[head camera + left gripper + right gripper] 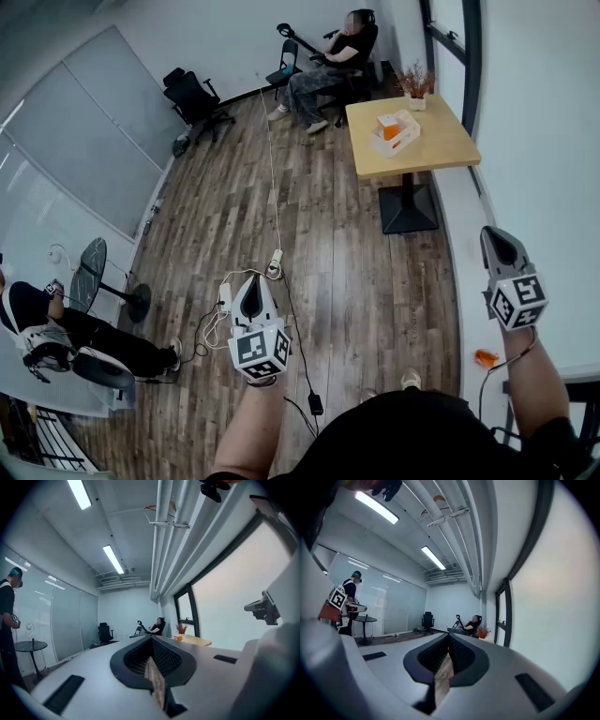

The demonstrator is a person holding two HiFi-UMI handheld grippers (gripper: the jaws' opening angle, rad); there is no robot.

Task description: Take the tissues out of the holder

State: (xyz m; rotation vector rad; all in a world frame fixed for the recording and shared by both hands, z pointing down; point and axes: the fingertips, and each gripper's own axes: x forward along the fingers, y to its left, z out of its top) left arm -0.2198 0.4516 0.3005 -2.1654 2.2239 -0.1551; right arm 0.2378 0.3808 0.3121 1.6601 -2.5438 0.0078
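Note:
A white tissue holder with an orange pack (395, 131) sits on a wooden table (441, 150) far ahead at the right; that table shows small in the left gripper view (194, 641). My left gripper (251, 290) hangs over the wood floor, well short of the table, its jaws shut with nothing between them (151, 639). My right gripper (496, 236) is raised beside the white wall at the right, also shut and empty (449, 637). Both point toward the far end of the room.
A seated person (328, 66) is behind the table with a black office chair (192, 98) to the left. A cable and power strip (274, 264) lie on the floor. A round side table (94, 267) and another person (56, 323) are at the left. A potted plant (415, 84) stands on the table's far edge.

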